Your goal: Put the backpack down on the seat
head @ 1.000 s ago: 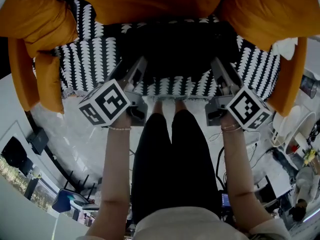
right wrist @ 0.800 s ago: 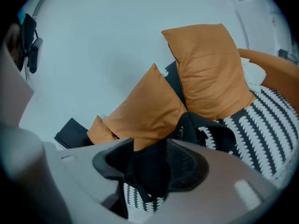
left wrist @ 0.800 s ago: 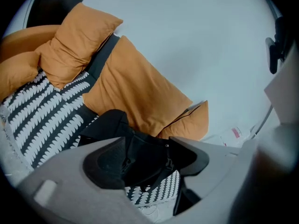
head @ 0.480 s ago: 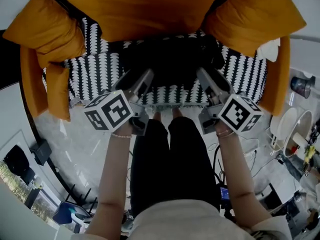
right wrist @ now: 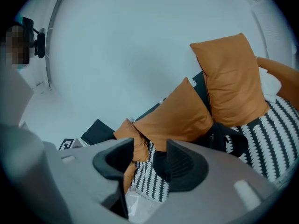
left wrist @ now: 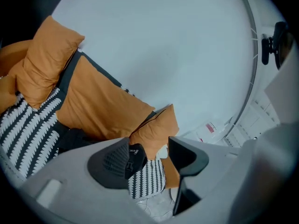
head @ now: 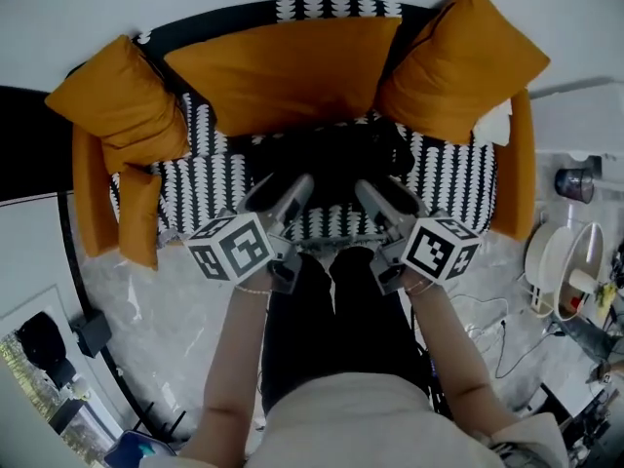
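On the black-and-white patterned sofa seat (head: 205, 178), the soft black backpack (head: 331, 159) lies against orange cushions (head: 283, 71). The left gripper (head: 283, 195) and right gripper (head: 385, 195) are spread and empty just before it. Likely risk: a jaw snagging a strap could drag the backpack forward off the seat.

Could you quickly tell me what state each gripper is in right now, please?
Left gripper: open, holding nothing.
Right gripper: open, holding nothing.
The backpack lies on the seat.
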Action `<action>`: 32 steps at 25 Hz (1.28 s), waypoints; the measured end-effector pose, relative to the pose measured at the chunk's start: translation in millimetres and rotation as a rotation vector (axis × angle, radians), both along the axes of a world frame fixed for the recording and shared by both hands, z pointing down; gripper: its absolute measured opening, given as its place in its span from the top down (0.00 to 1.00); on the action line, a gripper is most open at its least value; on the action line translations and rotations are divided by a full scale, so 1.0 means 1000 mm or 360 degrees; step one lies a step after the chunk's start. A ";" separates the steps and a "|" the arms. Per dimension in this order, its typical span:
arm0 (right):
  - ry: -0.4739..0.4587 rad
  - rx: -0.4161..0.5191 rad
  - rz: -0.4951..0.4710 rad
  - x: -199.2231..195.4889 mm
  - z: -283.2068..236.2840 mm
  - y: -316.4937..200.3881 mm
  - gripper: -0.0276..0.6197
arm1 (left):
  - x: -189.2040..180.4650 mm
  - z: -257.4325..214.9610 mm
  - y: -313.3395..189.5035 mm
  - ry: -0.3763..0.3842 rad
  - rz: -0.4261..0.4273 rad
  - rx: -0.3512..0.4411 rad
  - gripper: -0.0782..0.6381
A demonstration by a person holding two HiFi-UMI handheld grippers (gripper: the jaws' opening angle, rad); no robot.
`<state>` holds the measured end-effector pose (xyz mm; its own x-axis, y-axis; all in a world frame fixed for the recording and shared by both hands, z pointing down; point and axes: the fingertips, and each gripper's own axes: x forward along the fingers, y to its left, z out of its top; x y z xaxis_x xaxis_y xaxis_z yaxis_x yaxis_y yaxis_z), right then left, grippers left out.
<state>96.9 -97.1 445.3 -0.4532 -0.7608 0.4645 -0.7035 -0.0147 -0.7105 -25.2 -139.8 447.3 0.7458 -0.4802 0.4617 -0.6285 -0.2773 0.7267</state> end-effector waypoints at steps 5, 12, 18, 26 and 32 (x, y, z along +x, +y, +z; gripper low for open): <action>-0.0002 0.0097 -0.0073 -0.015 -0.039 -0.004 0.62 | 0.005 -0.040 0.008 0.0069 0.0053 0.0077 0.58; -0.0053 0.0273 -0.0084 -0.029 -0.097 -0.015 0.64 | -0.005 -0.085 0.006 0.0030 0.0090 0.0267 0.66; -0.0121 0.0466 -0.0177 -0.048 -0.150 -0.017 0.77 | -0.007 -0.133 0.002 0.0094 0.0130 0.0475 0.83; -0.0109 0.0642 -0.0245 -0.060 -0.191 -0.010 0.89 | 0.001 -0.180 0.019 0.0241 0.0263 0.0578 0.88; -0.0143 0.0697 -0.0278 -0.063 -0.202 -0.001 0.95 | 0.009 -0.199 0.031 0.0329 0.0338 0.0651 0.88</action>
<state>33.8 -97.7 242.8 -0.6154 -0.7851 0.0703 -0.6042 0.4125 -0.6818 -16.4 -108.4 248.7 0.9027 -0.4186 0.0996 -0.3815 -0.6716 0.6351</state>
